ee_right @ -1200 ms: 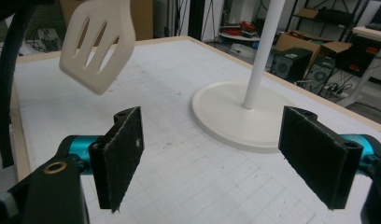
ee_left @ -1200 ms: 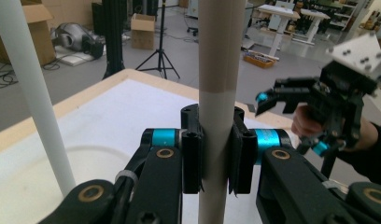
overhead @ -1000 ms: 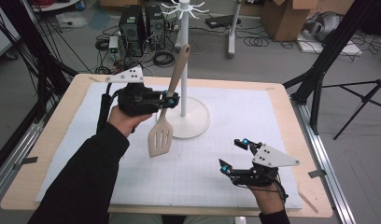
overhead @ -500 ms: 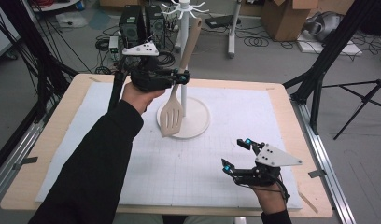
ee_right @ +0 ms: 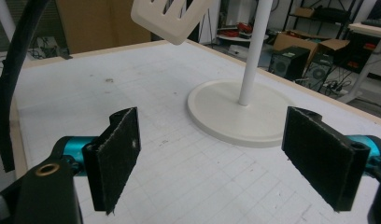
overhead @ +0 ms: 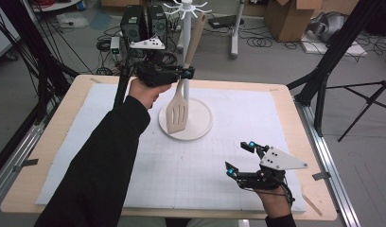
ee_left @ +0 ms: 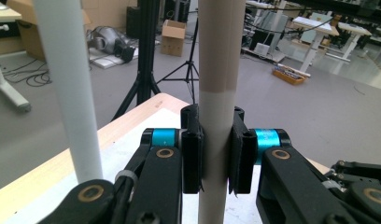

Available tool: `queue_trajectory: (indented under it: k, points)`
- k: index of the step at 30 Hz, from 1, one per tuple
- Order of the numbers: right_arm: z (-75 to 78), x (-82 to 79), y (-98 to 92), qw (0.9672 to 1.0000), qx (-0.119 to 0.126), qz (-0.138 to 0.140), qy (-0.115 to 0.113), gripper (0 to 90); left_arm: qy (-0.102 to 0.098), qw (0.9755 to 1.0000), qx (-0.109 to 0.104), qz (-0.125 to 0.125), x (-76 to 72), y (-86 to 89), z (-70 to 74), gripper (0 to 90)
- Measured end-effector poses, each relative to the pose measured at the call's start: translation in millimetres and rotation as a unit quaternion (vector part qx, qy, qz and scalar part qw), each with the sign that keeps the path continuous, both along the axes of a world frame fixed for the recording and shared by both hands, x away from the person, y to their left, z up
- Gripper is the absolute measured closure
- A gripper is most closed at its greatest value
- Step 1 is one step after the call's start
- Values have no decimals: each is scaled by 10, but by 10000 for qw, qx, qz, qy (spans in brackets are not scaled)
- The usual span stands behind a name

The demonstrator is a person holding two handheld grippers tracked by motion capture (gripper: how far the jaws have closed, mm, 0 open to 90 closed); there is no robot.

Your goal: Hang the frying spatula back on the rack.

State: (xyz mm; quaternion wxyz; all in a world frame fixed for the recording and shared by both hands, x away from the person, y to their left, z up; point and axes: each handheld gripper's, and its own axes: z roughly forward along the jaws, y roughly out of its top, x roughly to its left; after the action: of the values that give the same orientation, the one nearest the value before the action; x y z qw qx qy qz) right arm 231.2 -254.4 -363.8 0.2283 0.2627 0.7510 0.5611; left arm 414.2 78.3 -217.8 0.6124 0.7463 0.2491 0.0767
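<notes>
Left hand-held gripper (overhead: 184, 72) clamps the spatula's (overhead: 178, 111) handle upright beside the rack pole (ee_left: 62, 84), ready for hanging; right hand-held gripper (overhead: 238, 158) rests wide open, empty.

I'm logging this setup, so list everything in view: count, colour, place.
Slotted beige wooden spatula: one, beige, held upright above the stand's base, blade down.
White hook stand with round base: one, white, far middle of the mat.
White gridded mat: one, white, covering most of the table.
Light wooden table: one, pale wood, under the mat.
Cardboard boxes: several, brown, on the floor beyond the table.
Black tripod legs: some, black, on the floor at right.
Left tool: one, black, shut on the spatula handle beside the stand's pole.
Right tool: one, black, open, low over the mat's near right.
</notes>
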Motion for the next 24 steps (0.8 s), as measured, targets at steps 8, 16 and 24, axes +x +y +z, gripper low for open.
queue_trajectory:
  k: [8,16,24]
  points:
    - [-9,-3,15,10000,-22,22,-18,185,122,9999,76,81,40,6,-54,781]
    - [-7,-10,19,10000,-30,17,-25,185,-151,9987,126,460,-67,43,-150,556]
    - [-25,-3,19,10000,-54,-27,19,185,-448,9980,48,446,-276,252,-289,330]
